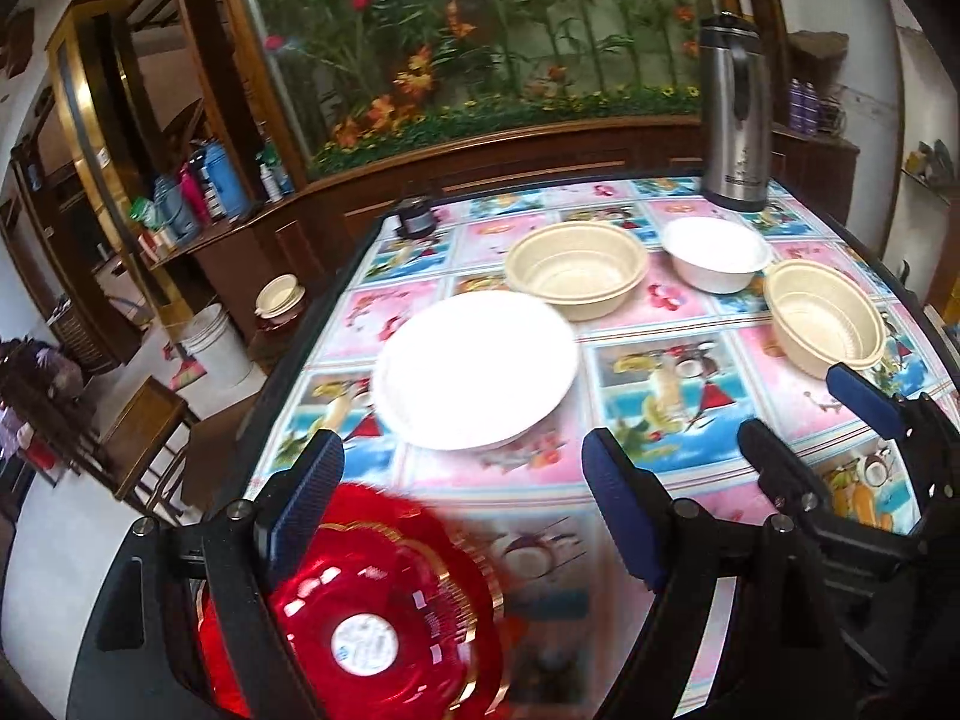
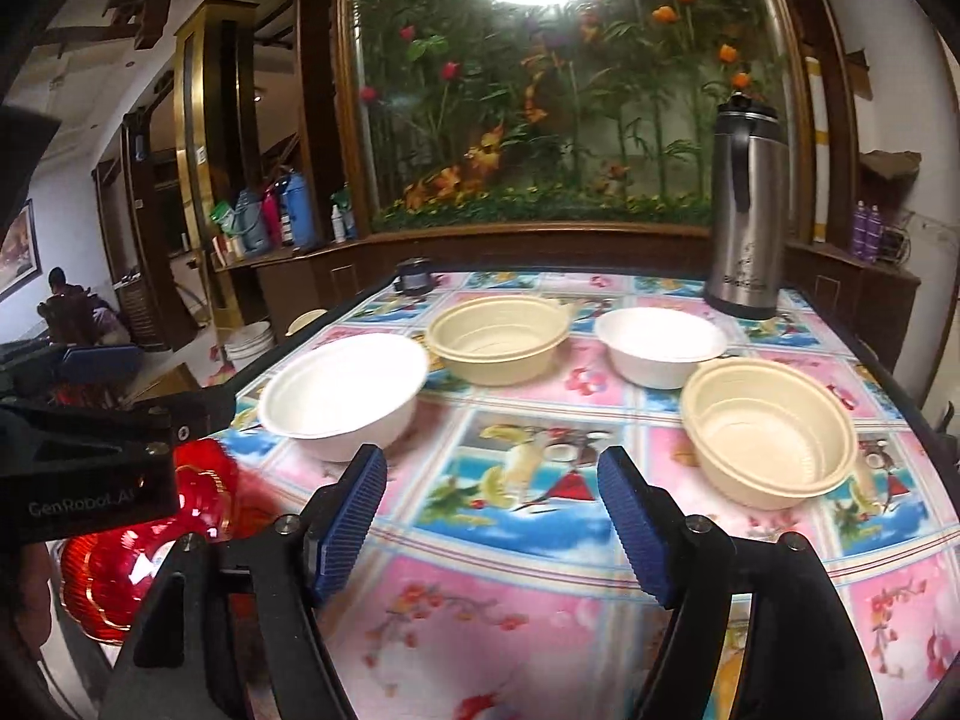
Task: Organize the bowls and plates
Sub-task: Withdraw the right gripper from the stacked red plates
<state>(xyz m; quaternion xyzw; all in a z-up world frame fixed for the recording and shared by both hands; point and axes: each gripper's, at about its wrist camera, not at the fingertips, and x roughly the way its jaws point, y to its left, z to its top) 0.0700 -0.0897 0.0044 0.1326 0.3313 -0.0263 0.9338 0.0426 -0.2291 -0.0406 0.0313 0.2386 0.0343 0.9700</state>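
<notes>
The left tongs (image 1: 462, 516) stand spread wide at the lower middle of the left wrist view, pinching nothing. A red plate (image 1: 384, 618) with gold trim lies blurred at the lower left, beside and partly under the left blue finger; whether it touches the finger cannot be told. Just above the tongs, a white bowl (image 1: 474, 369) sits on the bench (image 1: 660, 552), which wears a flowered pink and blue cloth. Further up stand a beige bowl (image 1: 576, 276), a second white bowl (image 1: 714, 261) and, at the right, another beige bowl (image 1: 825, 324).

The right tongs (image 2: 492, 522) are also spread and hold nothing, hanging over bare cloth at the lower middle. A steel flask (image 2: 747, 210) stands at the upper right of the bench.
</notes>
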